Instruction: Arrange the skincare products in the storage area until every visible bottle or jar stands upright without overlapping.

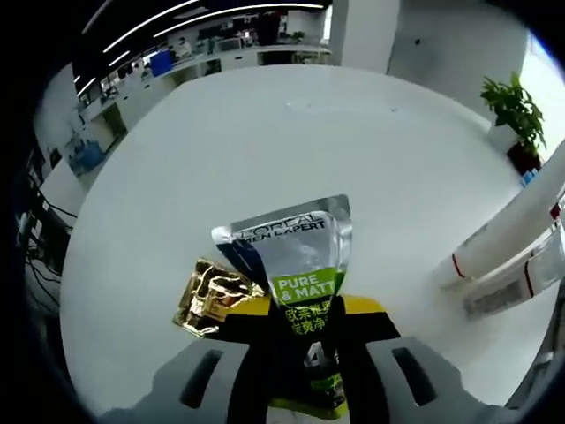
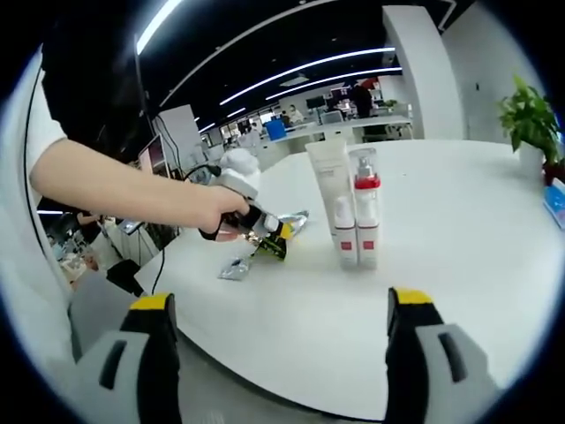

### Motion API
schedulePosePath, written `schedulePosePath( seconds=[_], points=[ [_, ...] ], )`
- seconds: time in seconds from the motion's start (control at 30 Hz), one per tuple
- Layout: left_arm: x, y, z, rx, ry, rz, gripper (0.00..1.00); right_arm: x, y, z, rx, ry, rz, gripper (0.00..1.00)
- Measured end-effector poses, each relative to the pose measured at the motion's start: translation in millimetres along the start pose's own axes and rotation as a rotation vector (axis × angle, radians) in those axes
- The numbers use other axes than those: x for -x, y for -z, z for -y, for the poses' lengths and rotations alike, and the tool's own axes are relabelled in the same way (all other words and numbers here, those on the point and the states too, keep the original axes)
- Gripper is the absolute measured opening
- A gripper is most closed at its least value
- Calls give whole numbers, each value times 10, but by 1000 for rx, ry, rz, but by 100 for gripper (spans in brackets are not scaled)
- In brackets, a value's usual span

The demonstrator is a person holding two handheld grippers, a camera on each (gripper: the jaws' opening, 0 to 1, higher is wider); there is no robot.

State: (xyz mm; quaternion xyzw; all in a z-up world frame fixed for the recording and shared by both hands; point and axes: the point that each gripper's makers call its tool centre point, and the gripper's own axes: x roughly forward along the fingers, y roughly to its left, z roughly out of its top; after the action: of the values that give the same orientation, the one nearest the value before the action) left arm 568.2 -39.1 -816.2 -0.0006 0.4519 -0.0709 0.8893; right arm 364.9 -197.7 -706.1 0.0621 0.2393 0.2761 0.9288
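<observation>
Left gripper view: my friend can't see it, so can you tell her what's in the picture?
The left gripper pinches a silver and green tube over a round white table. A crinkled gold packet lies just beside the tube, and two white tubes with red bands show at the picture's right edge. A potted plant stands beyond the table.

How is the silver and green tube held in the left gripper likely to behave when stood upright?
Probably floppy: the silver and green tube looks flattened and creased at its crimped end, so it may bend in the left gripper. Likely light, since it seems partly squeezed out. It could tip easily beside the taller white bottles, which stand steadily on the table.
</observation>
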Motion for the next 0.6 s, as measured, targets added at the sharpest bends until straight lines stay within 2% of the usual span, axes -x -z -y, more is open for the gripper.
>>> schedulePosePath(
  seconds=[0.33, 0.6],
  points=[
    [25, 33, 24, 11, 31, 11, 19, 2, -2, 10, 3, 7, 1, 99],
    [147, 1, 75, 24, 81, 60, 18, 6, -6, 4, 10, 6, 3, 99]
  ],
)
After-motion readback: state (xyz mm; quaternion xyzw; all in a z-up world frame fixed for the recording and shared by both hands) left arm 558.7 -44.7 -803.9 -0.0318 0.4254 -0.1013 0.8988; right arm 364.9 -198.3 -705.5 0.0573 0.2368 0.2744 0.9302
